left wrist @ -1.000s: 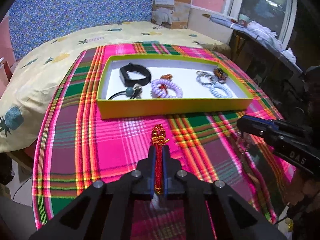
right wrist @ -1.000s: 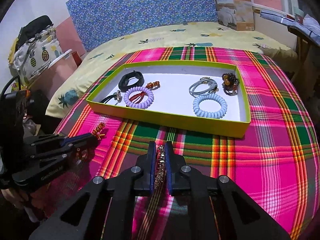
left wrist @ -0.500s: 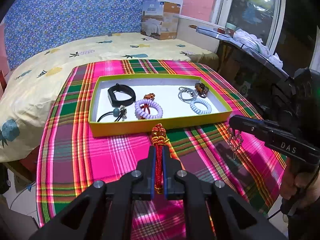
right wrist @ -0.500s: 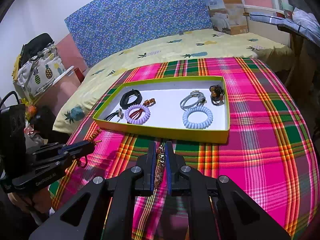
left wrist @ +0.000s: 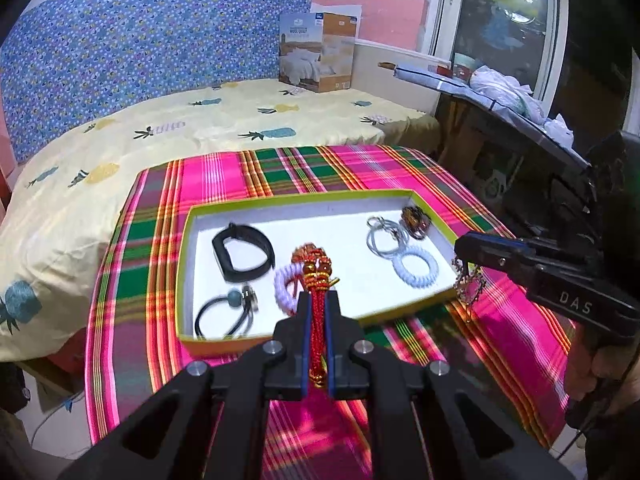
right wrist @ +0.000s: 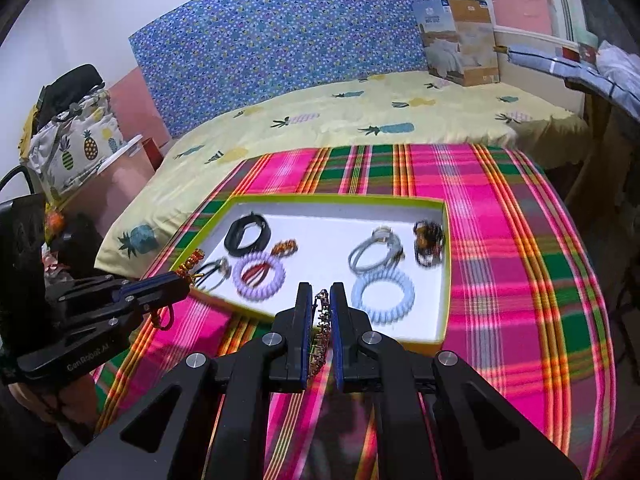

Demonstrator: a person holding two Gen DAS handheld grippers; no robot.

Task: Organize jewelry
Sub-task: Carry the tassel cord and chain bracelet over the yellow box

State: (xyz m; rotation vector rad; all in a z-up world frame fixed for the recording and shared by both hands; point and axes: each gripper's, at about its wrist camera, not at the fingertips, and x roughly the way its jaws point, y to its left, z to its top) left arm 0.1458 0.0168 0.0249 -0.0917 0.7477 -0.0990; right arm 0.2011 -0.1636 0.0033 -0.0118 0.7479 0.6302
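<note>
While my left gripper (left wrist: 318, 308) pinches a red beaded strand (left wrist: 317, 320) between its jaws, the gold-capped knot of that strand pokes out past the fingertips, over the near edge of the yellow-rimmed tray (left wrist: 432, 300). My right gripper (right wrist: 320, 300) has its jaws pressed on a thin metallic chain (right wrist: 322, 320), which runs back between the fingers; in the left view the same chain (left wrist: 468, 284) dangles from the tips just beside the tray's corner at about 3 o'clock. Inside the tray, on its white floor, a black band (left wrist: 242, 258) lies at 11 o'clock from my left tips, a black cord with a grey bead (left wrist: 230, 310) at 9 o'clock, and a lilac coil tie (right wrist: 260, 276) sits partly hidden behind the red strand. Toward 2 o'clock lie a pale blue coil tie (left wrist: 416, 266), grey rings (left wrist: 382, 238) touching it, and a dark beaded bracelet (left wrist: 416, 220) in the far corner. The tray rests on a pink and green plaid surface (right wrist: 520, 260), with a pineapple-print bed (right wrist: 400, 120) beyond at 12 o'clock.
</note>
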